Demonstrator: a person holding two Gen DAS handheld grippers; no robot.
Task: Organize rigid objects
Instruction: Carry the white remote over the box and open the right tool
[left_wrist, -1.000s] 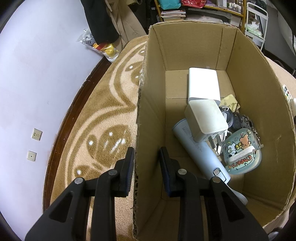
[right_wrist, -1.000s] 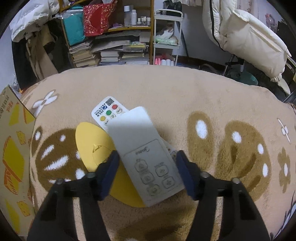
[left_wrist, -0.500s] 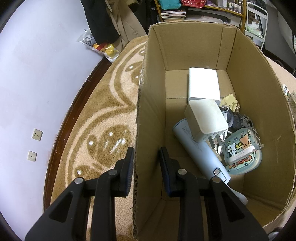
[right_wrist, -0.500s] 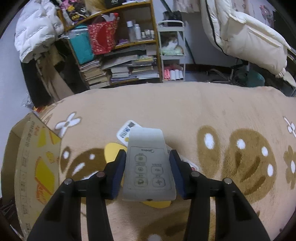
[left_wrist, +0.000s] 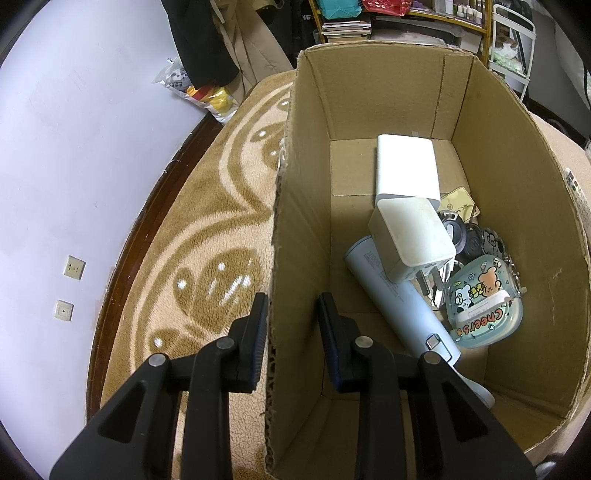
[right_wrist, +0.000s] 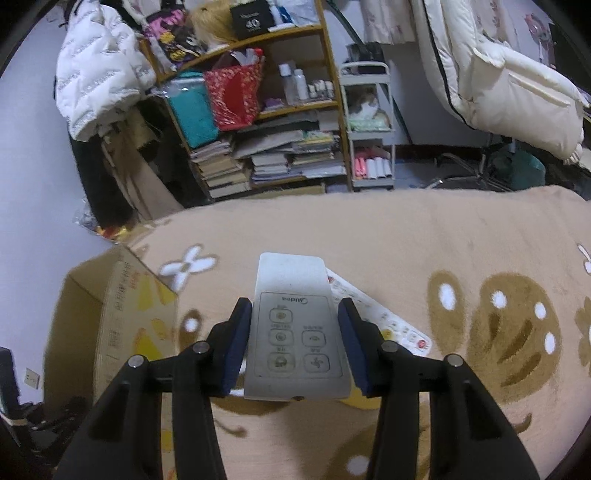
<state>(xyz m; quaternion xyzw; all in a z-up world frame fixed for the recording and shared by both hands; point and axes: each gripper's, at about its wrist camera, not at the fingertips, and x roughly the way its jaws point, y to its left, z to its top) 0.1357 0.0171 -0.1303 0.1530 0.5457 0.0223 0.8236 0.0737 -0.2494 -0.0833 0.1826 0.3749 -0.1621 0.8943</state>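
Note:
My right gripper is shut on a grey remote control, held above the blanket. Under it lies a white remote with coloured buttons, over a yellow disc. The cardboard box stands to the left. In the left wrist view my left gripper straddles the left wall of the box, one finger outside and one inside, and seems shut on it. Inside lie a white adapter, a white block, a pale blue power bank, keys and a cartoon case.
A tan patterned blanket covers the surface. Behind it stand a cluttered bookshelf, a small white trolley and a cream padded coat. A lilac wall with two sockets runs at the left.
My right gripper has closed on the grey remote, lifted it off the blanket and swung it level. The left gripper and box have stayed put.

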